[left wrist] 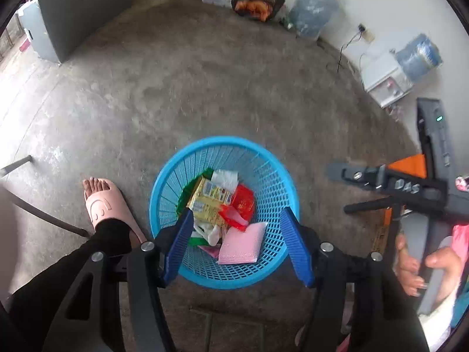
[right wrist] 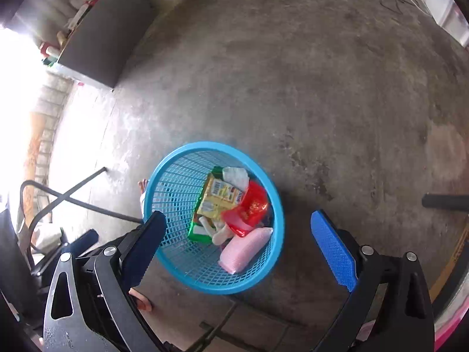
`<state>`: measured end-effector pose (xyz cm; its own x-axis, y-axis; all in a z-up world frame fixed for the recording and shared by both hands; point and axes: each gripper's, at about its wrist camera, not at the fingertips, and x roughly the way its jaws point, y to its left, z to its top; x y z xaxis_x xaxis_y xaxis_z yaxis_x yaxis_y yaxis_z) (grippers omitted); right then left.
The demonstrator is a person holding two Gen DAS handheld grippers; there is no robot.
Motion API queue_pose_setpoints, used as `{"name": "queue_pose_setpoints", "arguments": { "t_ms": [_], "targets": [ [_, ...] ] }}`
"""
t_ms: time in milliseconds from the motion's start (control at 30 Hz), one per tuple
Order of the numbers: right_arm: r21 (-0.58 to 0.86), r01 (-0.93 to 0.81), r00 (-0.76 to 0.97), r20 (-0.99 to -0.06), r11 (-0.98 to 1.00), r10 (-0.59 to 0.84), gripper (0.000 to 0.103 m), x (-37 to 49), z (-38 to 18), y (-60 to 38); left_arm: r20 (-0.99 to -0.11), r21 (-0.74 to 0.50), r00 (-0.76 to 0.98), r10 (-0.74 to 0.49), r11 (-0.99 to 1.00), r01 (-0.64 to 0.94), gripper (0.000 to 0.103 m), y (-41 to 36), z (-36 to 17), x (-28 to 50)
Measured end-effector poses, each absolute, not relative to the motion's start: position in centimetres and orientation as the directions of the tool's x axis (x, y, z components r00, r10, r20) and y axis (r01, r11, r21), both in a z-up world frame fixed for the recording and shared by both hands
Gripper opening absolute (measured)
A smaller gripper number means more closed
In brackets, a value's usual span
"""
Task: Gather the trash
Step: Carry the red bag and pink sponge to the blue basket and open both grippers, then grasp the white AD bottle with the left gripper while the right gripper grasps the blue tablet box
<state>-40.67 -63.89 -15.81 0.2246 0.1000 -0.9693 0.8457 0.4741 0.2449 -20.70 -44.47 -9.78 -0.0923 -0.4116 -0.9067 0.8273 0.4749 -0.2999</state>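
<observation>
The blue mesh basket (left wrist: 224, 152) stands on the concrete floor (left wrist: 205, 82), holding a yellow carton (left wrist: 209, 202), red wrapper (left wrist: 241, 205) and pink sponge (left wrist: 241, 245). Both the left gripper (left wrist: 239, 243) and right gripper (right wrist: 243, 252) hang above it, jaws apart and empty. Trash at the carton's 6 o'clock is partly hidden.

Basket (left wrist: 263, 158) rim was partly covered by the left gripper (left wrist: 237, 243) in its own view. Green packet (right wrist: 199, 230) lay mostly buried under the yellow packet (right wrist: 218, 198). Print on the yellow packet was too blurred to read. Right gripper (left wrist: 390, 182) was cut off at the frame edge.
</observation>
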Motion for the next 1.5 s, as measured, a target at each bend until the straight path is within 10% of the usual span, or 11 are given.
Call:
{"name": "queue_pose_setpoints", "arguments": {
  "t_ms": [333, 500, 700, 933, 1000, 1333, 1500],
  "targets": [
    [0.391, 0.671, 0.418, -0.901, 0.630, 0.114, 0.095, -31.9, -7.7, -60.4, -0.598, -0.626, -0.112, -0.794, 0.375, 0.684, 0.062, -29.2, 7.0, -16.8],
    [0.454, 0.494, 0.482, -0.853, 0.742, 0.200, 0.095, -24.7, -3.5, -56.5, -0.687, -0.222, 0.462, -0.562, 0.767, 0.603, 0.079, -19.4, 11.4, -9.9],
    [0.456, 0.267, 0.445, -0.840, 0.849, 0.311, 0.095, -12.8, -2.4, -49.3, -0.808, -0.056, 0.513, -0.289, 0.905, 0.422, 0.079, -13.6, 7.8, 3.6],
    [0.477, 0.148, 0.348, -0.845, 0.866, 0.405, 0.095, -1.8, -3.4, -41.8, -0.928, -0.048, 0.308, -0.208, 0.889, 0.456, 0.077, -13.1, 2.0, 11.3],
    [0.478, 0.130, 0.332, -0.846, 0.869, 0.416, 0.095, 0.2, -3.4, -40.2, -0.928, -0.132, 0.256, -0.270, 0.882, 0.453, 0.064, -12.4, 1.8, 11.5],
    [0.447, 0.019, 0.165, -0.884, 0.894, 0.438, 0.095, 7.7, -5.7, -32.7, -0.884, -0.225, 0.316, -0.345, 0.906, 0.360, 0.064, -4.4, 2.3, 8.8],
    [0.241, -0.020, 0.162, -0.957, 0.970, 0.241, 0.096, 9.4, -6.6, -29.7, -0.847, -0.277, 0.371, -0.382, 0.911, 0.305, 0.064, -1.6, 2.1, 6.2]
  ]
}}
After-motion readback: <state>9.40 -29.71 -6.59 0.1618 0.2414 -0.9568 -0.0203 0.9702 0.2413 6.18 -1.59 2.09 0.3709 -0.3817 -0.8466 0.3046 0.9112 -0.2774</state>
